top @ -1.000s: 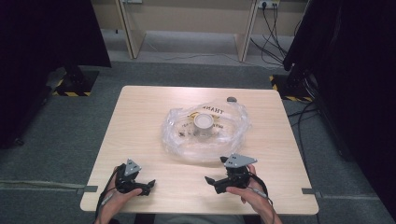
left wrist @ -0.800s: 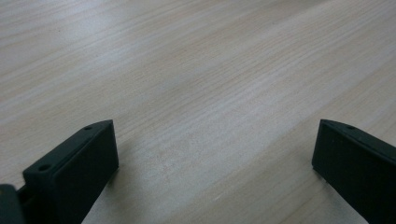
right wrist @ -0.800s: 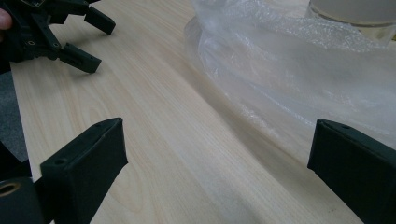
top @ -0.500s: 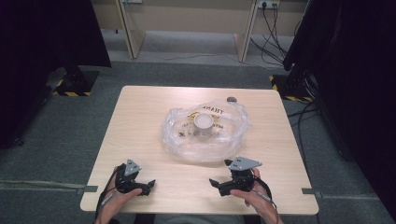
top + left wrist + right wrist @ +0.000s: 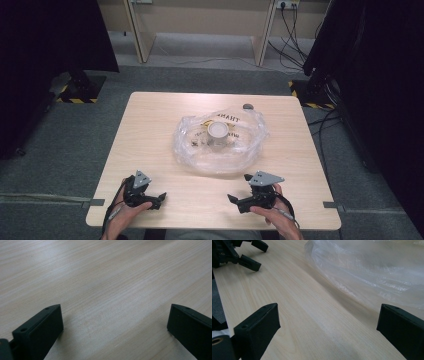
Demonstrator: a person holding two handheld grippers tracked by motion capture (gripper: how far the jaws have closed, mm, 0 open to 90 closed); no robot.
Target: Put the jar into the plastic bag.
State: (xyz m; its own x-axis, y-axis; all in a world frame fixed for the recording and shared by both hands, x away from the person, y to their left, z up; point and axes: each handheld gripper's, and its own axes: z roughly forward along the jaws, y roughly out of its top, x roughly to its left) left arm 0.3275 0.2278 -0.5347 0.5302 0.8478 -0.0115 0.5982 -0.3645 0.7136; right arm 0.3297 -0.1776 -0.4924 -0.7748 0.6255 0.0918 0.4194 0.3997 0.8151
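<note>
We see the left gripper (image 5: pixel 159 199) held low over the near left part of the bench (image 5: pixel 150 130), its jaws spread wide with bare wood between them and nothing in their grasp; in the left gripper view the two black jaws stand far apart over plain grain. The left hand (image 5: pixel 122 212) wraps it from behind, forearm coming in at the near edge. The right gripper (image 5: pixel 239 189) sits over the near right part of the bench, its jaws likewise wide apart and empty, pointing leftward and a little forward, with the grey three-cornered plate on top. The right hand (image 5: pixel 272 215) holds it from the near side. In the right gripper view we look between its jaws across open wood, with the left gripper (image 5: pixel 249 255) farther off at the upper left.

Between the two grippers lies a clear stretch of bench, and both stay close to the near edge. The left side of the bench is bare up to the far edge.

At the middle of the bench lies a crumpled clear plastic bag (image 5: pixel 220 145), near the right gripper but apart from it. Inside it stands a small round container (image 5: pixel 218 134) with a pale lid, beside some printed material. A small dark round object (image 5: pixel 247 106) rests by the far edge, just beyond the bag.
</note>
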